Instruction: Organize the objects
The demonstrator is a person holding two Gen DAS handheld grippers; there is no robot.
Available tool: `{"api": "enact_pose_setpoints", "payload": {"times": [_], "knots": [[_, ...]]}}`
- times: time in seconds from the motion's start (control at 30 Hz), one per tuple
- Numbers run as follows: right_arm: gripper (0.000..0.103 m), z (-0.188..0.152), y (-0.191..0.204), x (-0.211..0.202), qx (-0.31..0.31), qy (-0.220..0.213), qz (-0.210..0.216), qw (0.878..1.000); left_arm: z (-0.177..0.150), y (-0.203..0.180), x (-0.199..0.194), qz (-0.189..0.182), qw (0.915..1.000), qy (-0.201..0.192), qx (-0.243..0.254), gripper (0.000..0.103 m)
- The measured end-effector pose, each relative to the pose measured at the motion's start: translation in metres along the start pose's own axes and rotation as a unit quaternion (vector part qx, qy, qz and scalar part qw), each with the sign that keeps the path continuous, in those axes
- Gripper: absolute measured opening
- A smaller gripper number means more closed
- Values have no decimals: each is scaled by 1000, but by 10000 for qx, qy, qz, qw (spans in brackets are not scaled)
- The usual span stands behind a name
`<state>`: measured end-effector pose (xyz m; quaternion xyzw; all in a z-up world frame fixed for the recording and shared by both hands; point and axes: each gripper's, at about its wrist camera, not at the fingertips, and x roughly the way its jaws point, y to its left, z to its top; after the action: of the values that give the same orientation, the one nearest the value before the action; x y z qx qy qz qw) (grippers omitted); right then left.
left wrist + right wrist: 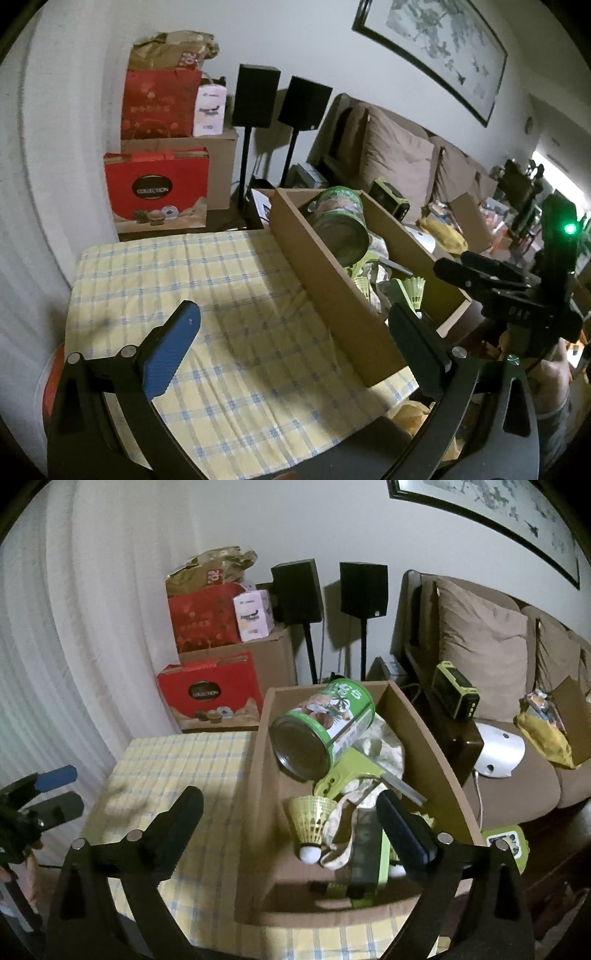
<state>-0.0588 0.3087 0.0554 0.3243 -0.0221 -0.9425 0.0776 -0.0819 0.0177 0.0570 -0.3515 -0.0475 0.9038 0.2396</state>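
Note:
An open cardboard box (264, 775) stands on the right part of a yellow checked tablecloth (177, 768). Inside it lie a green-labelled can (321, 731) on its side, a yellow shuttlecock (310, 819), a green-handled tool (343, 775) and a crumpled cloth (384, 746). My right gripper (290, 801) is open above the box's near end, with nothing between its pads. My left gripper (295, 317) is open over the tablecloth (184, 280), beside the box's left wall (332, 280), and holds nothing. The can (343, 225) and shuttlecock (413, 290) also show there.
Red gift boxes (155, 188) and cartons are stacked against the far wall beside two black speakers (255, 96) on stands. A brown sofa (480, 646) to the right carries a green-black device (456, 690), a white object (498, 753) and a yellow bag (543, 734).

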Motion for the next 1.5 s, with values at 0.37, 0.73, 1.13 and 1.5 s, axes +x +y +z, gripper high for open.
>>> {"api": "enact_pose_setpoints", "payload": {"times": [0.37,0.73,1.13,1.5], "knots": [[101,-27,20,-19,-213,60,-144,9997,-33,8,-32,597,9979,-2,-254,103],[103,-50,38,-33,-231,19,-130,9996,-62,13,-48,1073,9928,-18,-528,103],[103,-73,39,-48,-197,68,-324,9993,-78,1,-58,1096,9925,92,-527,103],[103,-86,37,-56,-249,57,-470,9986,-97,-8,-55,1316,9901,182,-456,103]]}}
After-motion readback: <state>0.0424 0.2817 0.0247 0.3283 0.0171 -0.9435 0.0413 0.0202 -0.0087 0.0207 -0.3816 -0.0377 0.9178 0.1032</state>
